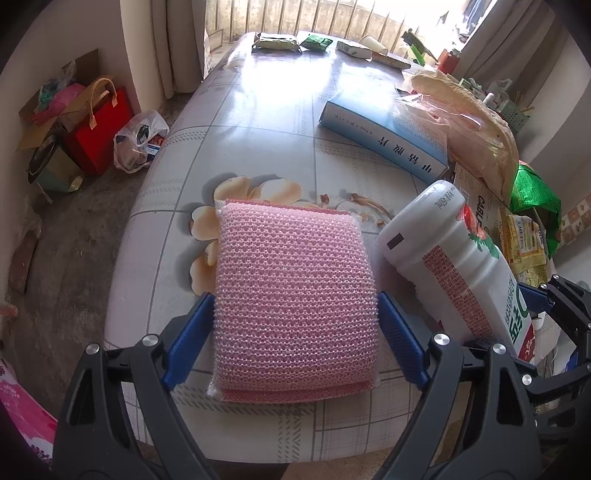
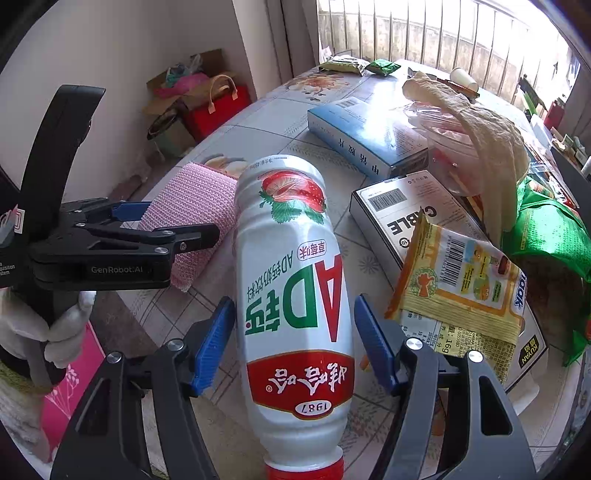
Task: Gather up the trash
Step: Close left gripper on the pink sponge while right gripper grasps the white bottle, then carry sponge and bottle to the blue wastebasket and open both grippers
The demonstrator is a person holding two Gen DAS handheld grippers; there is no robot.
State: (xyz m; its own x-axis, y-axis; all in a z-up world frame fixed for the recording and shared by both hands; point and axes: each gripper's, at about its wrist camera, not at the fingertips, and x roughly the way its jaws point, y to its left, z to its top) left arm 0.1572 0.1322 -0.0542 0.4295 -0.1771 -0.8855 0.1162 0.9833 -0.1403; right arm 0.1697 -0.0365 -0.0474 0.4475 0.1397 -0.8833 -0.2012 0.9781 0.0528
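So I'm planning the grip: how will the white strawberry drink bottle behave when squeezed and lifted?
The bottle lies on its rounded side, so it may roll if nudged. Its glossy plastic looks slippery. It is opaque, so whether it is full or empty cannot be told.

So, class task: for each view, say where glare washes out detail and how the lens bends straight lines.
Left wrist view: window light blows out the far table into white glare, and the table edges bow outward. Right wrist view: the window is overexposed, its bars curve, and the corners go black.
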